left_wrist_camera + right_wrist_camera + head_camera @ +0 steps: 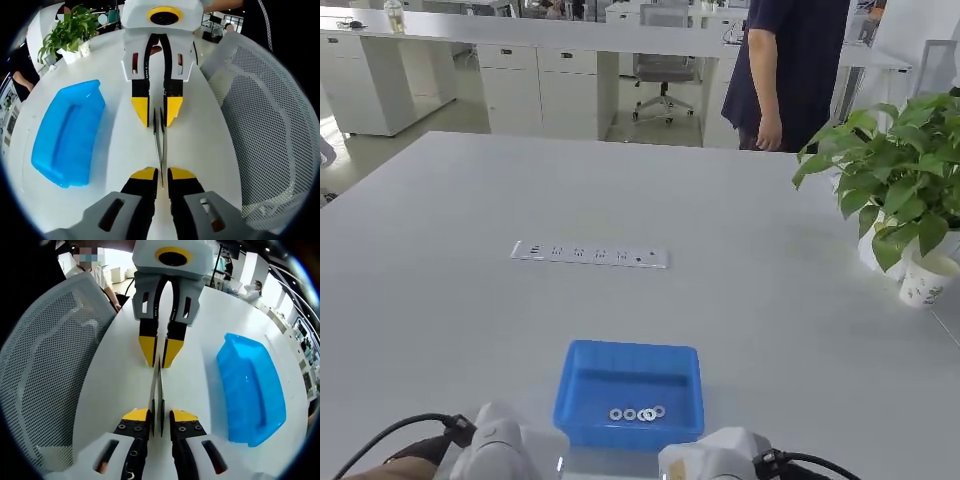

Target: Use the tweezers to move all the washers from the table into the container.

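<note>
- My left gripper [160,176] and right gripper [159,419] face each other, jaws pressed on the tweezers [159,142], whose long axis runs between them.
- Just beyond on the table [440,300], equally near both, sits the blue container [630,347] holding four washers [638,413].

The head view looks forward and down from over the near side of the blue container [630,348], which sits close and centred, with the room stretching well beyond it. The left gripper view rides low, just beside the container's [65,135] near wall, and faces along it straight at the right gripper [157,111], very close. The right gripper view faces the opposite way, the container [252,385] on its right, toward the left gripper [161,354]. Both share the tweezers [159,145] between them and, seemingly, one mesh chair [260,125] at the warped edge. All three share the container.
</note>
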`<state>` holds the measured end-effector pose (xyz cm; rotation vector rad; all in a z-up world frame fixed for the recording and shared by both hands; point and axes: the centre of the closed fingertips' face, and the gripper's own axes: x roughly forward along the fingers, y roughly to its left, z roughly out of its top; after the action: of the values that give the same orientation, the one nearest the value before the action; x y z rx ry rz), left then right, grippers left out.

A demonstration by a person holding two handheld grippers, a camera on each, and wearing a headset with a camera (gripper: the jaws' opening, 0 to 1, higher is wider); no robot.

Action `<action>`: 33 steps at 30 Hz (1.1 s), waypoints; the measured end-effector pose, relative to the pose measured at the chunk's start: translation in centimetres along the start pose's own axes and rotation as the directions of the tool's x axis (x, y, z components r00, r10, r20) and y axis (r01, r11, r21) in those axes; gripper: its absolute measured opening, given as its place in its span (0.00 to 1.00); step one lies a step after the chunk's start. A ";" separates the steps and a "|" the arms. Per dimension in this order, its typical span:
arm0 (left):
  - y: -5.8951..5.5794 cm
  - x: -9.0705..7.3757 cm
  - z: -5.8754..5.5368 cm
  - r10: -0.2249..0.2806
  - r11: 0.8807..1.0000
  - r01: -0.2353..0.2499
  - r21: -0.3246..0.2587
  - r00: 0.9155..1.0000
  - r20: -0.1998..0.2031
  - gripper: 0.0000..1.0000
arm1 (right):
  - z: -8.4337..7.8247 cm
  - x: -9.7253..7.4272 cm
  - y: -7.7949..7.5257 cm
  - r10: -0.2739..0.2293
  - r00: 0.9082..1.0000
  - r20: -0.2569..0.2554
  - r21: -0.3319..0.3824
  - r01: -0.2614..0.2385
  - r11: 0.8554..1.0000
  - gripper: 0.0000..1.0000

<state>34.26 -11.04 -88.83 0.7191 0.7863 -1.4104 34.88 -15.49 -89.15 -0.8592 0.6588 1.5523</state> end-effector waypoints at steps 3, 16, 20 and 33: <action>0.3 -0.4 0.2 0.011 1.000 -0.011 -0.010 1.000 0.013 0.14 | -0.1 -0.1 -0.1 -0.005 1.000 -0.004 -0.002 0.005 1.000 0.20; 1.0 -3.0 0.8 0.079 0.992 -0.068 -0.103 0.992 0.101 0.24 | -0.3 -3.0 -1.4 -0.070 0.997 0.041 0.072 0.067 0.995 0.31; 1.0 -3.9 0.9 0.101 0.987 -0.083 -0.139 0.987 0.126 0.29 | -0.4 -4.4 -2.2 -0.114 0.991 0.064 0.119 0.106 0.987 0.36; 1.0 -6.6 1.1 0.204 0.957 -0.153 -0.248 0.959 0.197 0.40 | -1.9 -8.8 -3.5 -0.253 0.961 0.109 0.275 0.215 0.937 0.56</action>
<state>35.32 -8.20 -82.81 0.4330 0.6775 -1.1870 38.98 -21.51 -82.84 -0.5976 0.6162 1.2650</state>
